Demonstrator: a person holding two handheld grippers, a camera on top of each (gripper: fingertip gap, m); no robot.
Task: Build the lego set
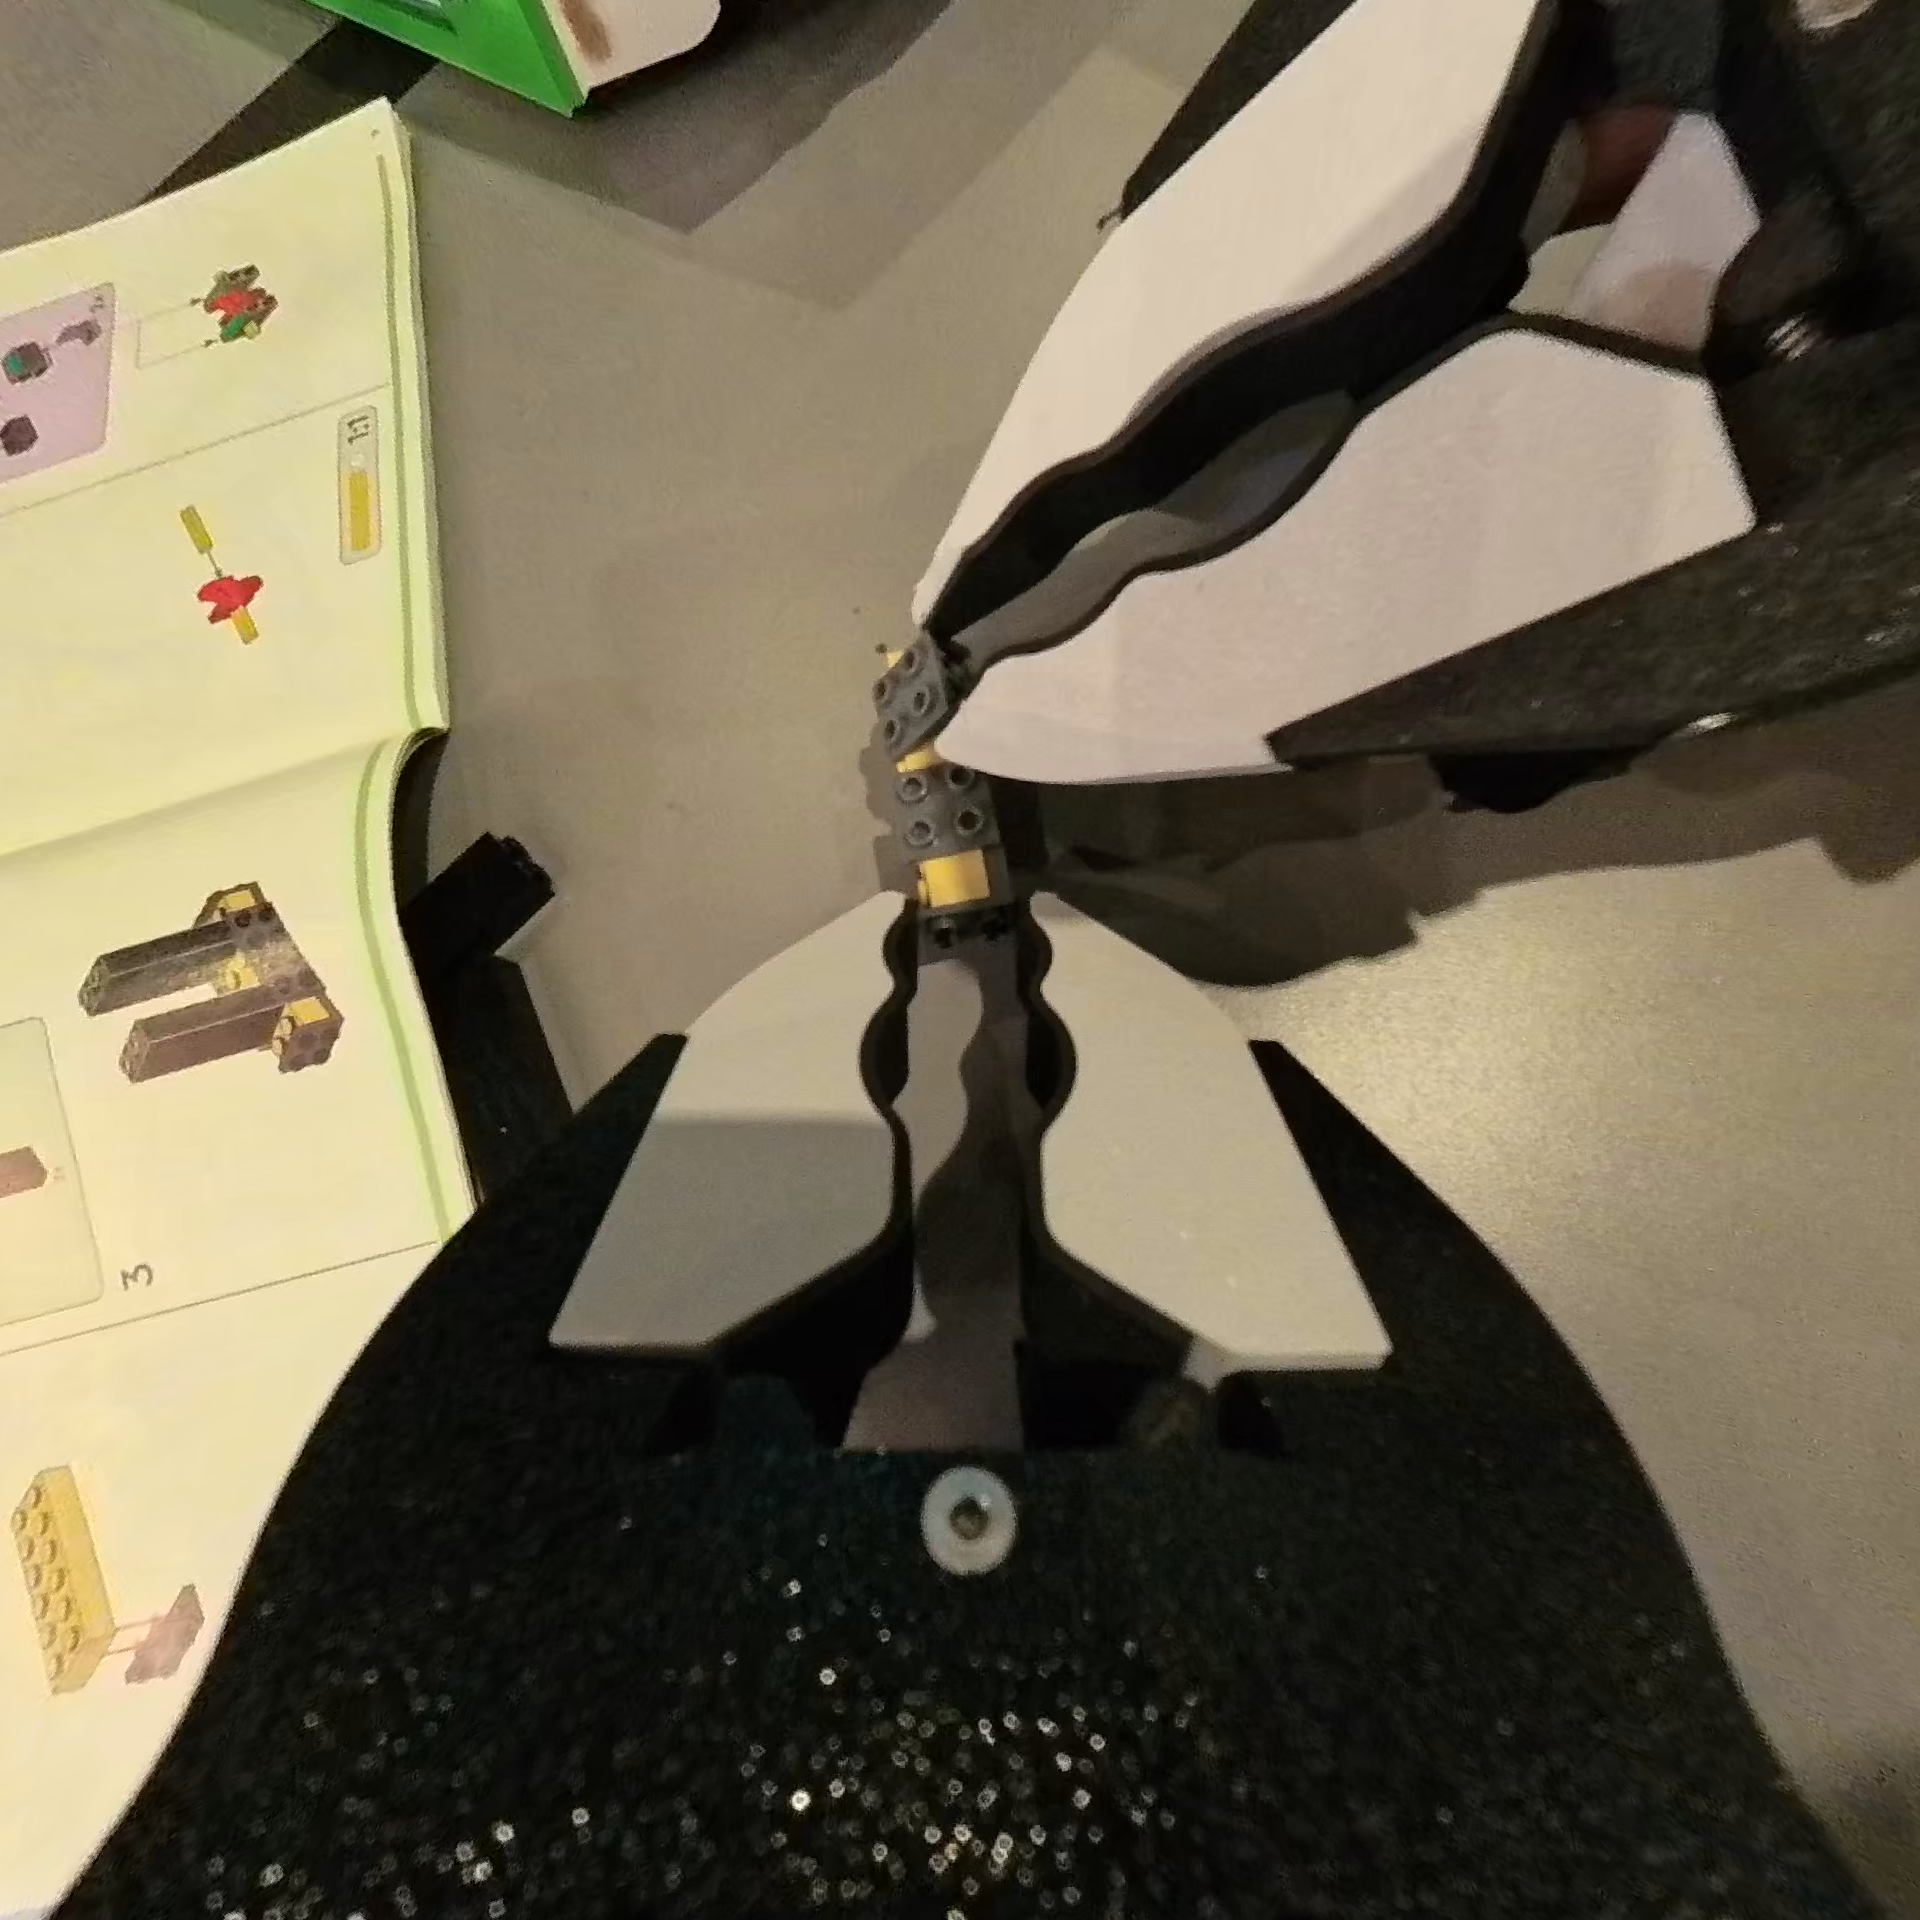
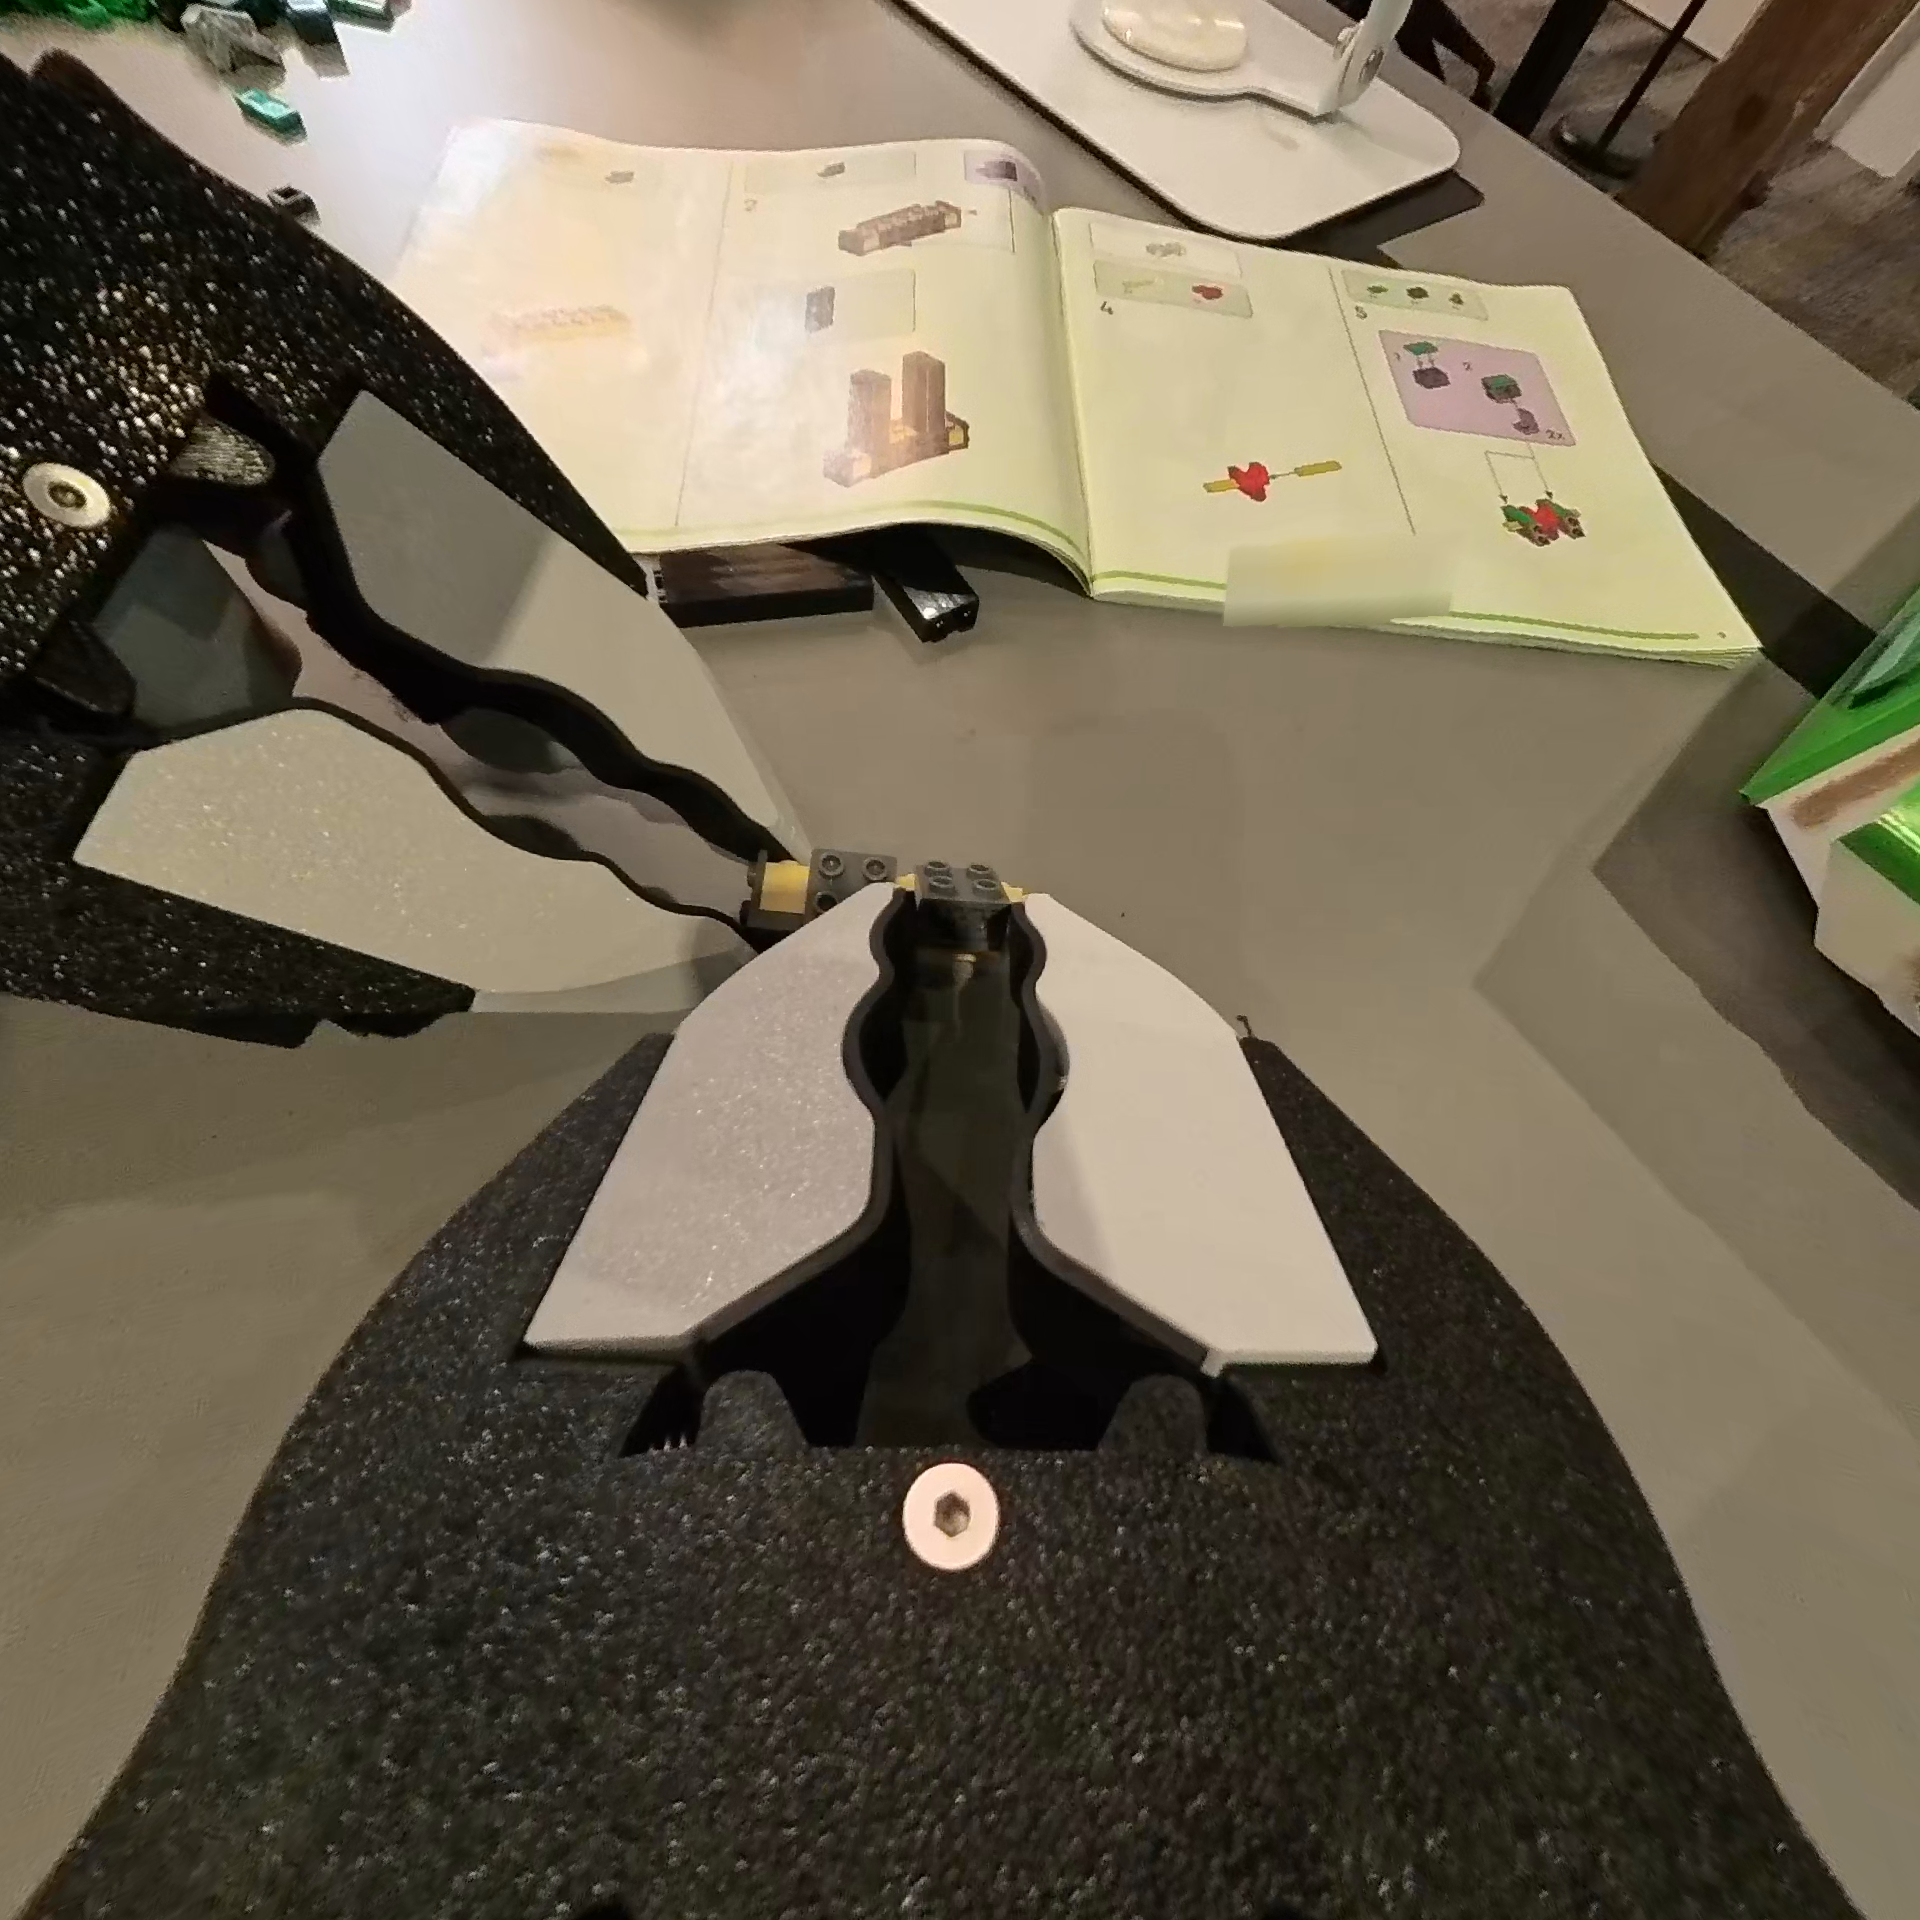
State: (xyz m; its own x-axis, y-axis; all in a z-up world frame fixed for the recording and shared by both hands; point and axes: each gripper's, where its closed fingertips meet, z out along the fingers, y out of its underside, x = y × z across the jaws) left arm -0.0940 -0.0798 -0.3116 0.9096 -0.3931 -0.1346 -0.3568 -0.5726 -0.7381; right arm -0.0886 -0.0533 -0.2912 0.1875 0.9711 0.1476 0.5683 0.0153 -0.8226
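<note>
Left wrist view: grey table point(image 1: 665, 499), open instruction booklet point(image 1: 208, 727) at nine o'clock, green box point(image 1: 499, 42) at eleven. The left hand-held gripper point(image 1: 961, 920) is clamped on a grey-and-yellow lego assembly point(image 1: 945, 831); the right hand-held gripper point(image 1: 935, 691) pinches a small grey brick point(image 1: 914, 691) at its far end.

Right wrist view: same table point(image 2: 1195, 790), booklet point(image 2: 1039, 395) at twelve, loose green bricks point(image 2: 260, 62) at eleven. The right hand-held gripper point(image 2: 958, 902) grips the grey brick point(image 2: 956, 883), touching the assembly point(image 2: 821, 883) held by the left hand-held gripper point(image 2: 769, 883).

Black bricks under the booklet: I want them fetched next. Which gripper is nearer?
Left. The left gripper is beside the black bricks; the right gripper is farther away.
</note>
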